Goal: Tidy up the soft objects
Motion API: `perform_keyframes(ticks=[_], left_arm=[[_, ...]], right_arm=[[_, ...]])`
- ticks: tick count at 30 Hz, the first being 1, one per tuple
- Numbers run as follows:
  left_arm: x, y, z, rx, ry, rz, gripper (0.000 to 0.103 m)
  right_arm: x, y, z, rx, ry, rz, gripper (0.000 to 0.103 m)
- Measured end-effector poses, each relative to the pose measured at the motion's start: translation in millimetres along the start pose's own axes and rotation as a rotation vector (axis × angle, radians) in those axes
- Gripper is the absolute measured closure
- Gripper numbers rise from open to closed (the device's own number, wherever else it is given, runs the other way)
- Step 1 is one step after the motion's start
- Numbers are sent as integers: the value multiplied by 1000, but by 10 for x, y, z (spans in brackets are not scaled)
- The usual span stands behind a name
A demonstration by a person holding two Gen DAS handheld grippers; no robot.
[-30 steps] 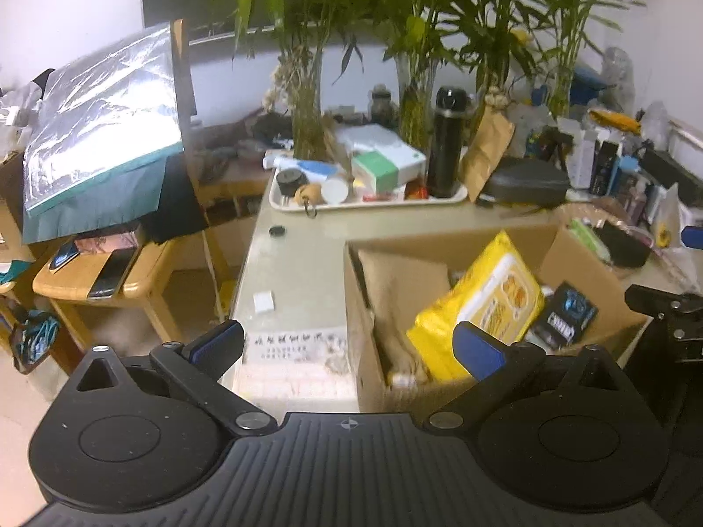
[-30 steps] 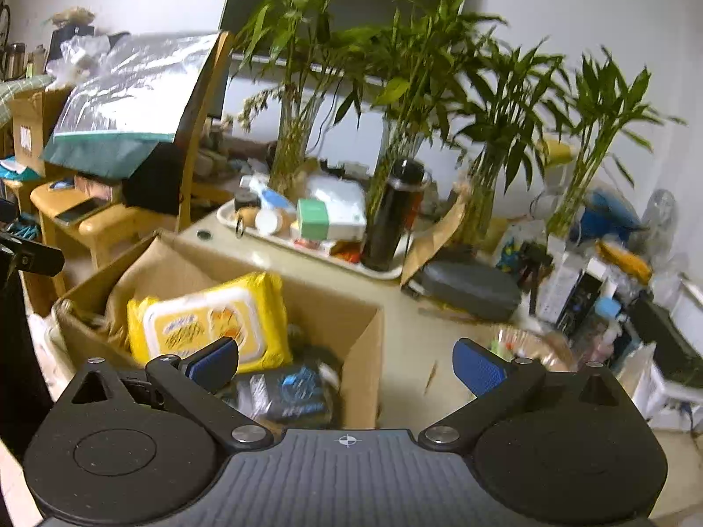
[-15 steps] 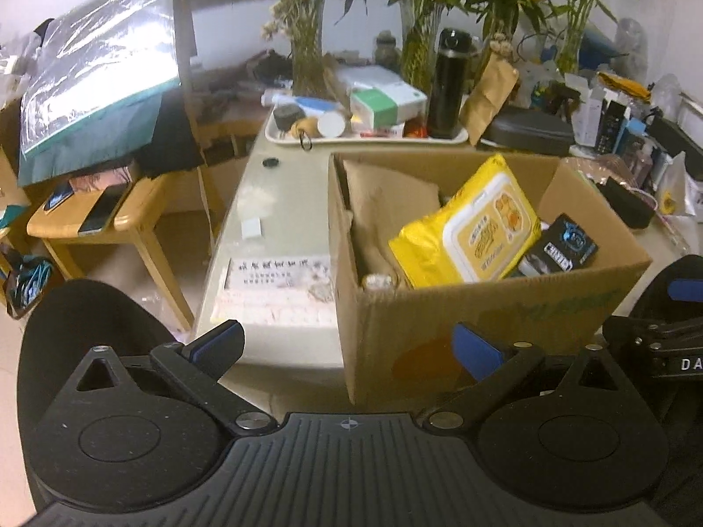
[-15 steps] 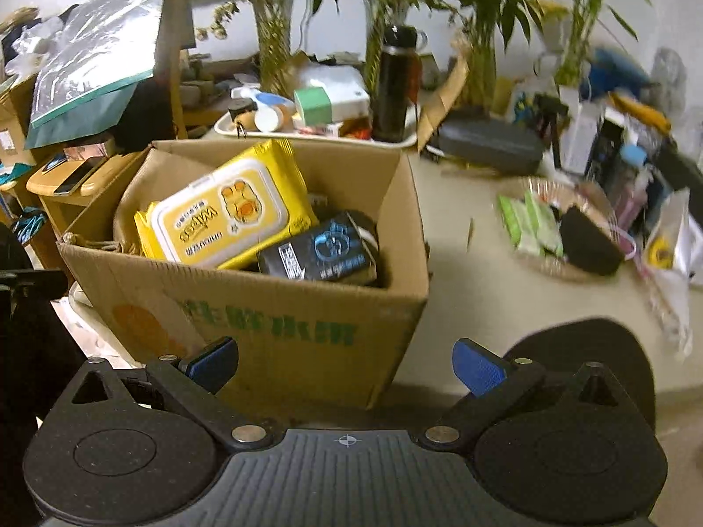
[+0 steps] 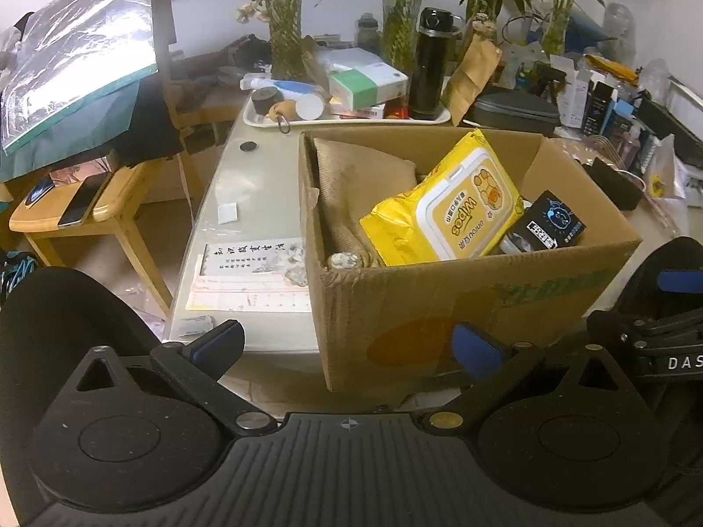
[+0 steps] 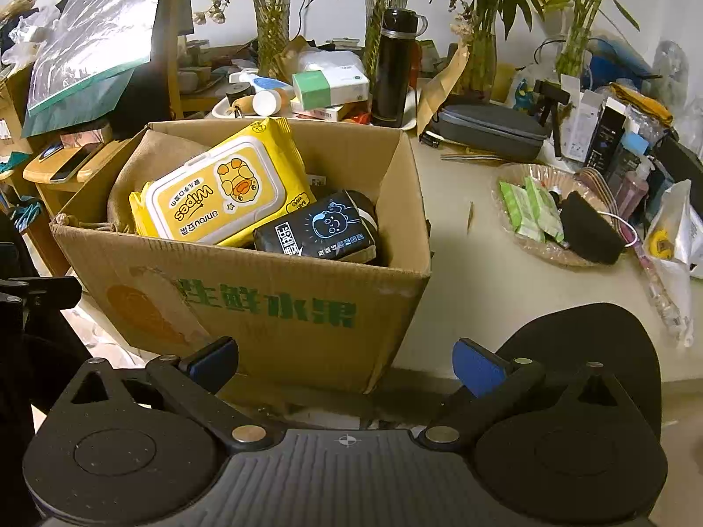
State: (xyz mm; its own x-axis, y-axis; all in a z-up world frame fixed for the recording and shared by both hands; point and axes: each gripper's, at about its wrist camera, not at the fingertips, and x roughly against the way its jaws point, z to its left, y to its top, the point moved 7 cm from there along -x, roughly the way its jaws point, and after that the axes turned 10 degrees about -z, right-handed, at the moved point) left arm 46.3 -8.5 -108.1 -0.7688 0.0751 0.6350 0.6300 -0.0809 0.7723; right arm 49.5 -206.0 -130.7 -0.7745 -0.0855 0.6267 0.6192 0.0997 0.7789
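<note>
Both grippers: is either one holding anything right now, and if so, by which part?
Nothing is held. The left gripper and right gripper are both open and empty, short of the cardboard box with the yellow wipes pack inside.

My two wrist cameras look forward and slightly down, close to the cardboard box (image 5: 461, 303), the left one left of its front, the right one right; both share it.
</note>
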Motion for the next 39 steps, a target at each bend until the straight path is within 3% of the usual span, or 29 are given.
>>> perform_keyframes(ticks=[39], left_arm=[[-17,-33,-3,8,-2,11,0]], right_arm=[[-5,14,13,22,-22,-8,0]])
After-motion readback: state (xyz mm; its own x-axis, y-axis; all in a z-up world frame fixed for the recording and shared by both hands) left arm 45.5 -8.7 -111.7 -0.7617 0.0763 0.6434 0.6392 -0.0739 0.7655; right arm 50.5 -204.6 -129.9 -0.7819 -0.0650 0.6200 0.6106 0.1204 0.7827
